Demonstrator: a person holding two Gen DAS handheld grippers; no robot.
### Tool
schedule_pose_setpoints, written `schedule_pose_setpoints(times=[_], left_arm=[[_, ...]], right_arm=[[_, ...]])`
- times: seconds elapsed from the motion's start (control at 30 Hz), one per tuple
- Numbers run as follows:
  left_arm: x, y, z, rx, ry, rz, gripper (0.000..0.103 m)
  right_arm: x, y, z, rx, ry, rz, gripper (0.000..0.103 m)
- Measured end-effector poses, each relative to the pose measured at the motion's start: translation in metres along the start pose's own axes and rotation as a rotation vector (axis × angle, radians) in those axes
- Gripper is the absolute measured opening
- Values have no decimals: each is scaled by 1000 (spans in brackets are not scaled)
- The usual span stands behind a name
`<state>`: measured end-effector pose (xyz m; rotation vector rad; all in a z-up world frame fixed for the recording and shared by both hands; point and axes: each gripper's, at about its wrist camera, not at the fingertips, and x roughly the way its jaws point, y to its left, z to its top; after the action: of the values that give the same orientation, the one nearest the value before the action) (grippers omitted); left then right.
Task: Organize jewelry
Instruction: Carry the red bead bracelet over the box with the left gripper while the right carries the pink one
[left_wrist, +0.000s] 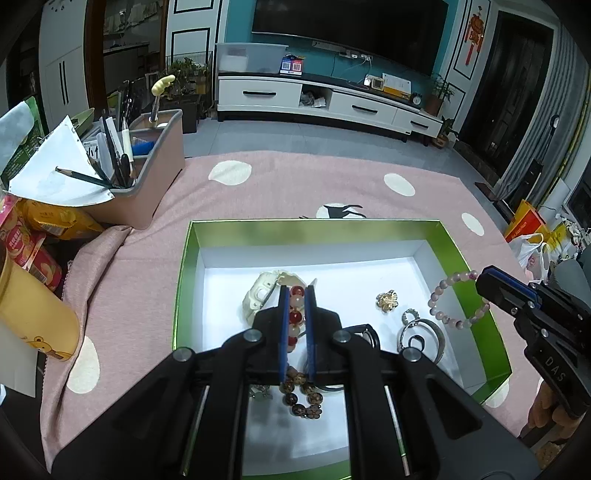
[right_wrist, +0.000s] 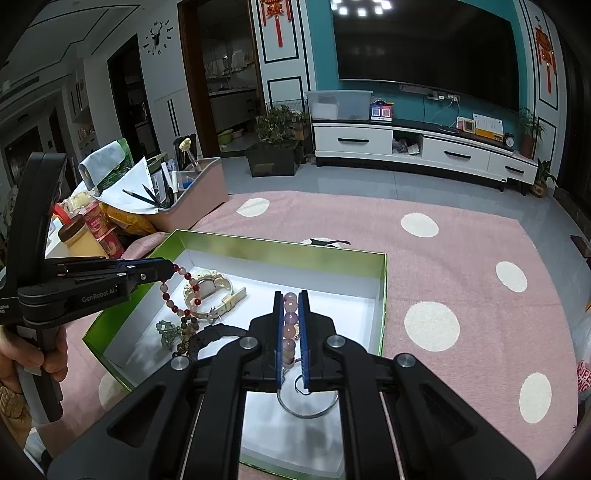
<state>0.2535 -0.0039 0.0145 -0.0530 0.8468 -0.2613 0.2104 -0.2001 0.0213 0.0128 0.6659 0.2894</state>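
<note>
A green box with a white floor sits on the pink dotted cloth. My left gripper is shut on a red and pink bead bracelet, held above the box's left part. My right gripper is shut on a pale purple bead bracelet, held over the box's right wall. In the box lie a cream watch, a gold flower piece, silver rings, a brown bead bracelet and a green pendant.
A pink organizer with pens and paper stands at the far left. Snack packets and a yellow bottle crowd the left edge. Bags lie to the right.
</note>
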Motion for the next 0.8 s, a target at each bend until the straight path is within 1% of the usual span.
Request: schedule_pose_setpoints(times=[0.8], left_arm=[[21,1,-5,17,42,29,7]], right_arm=[[18,1,-8,4,49,15,7]])
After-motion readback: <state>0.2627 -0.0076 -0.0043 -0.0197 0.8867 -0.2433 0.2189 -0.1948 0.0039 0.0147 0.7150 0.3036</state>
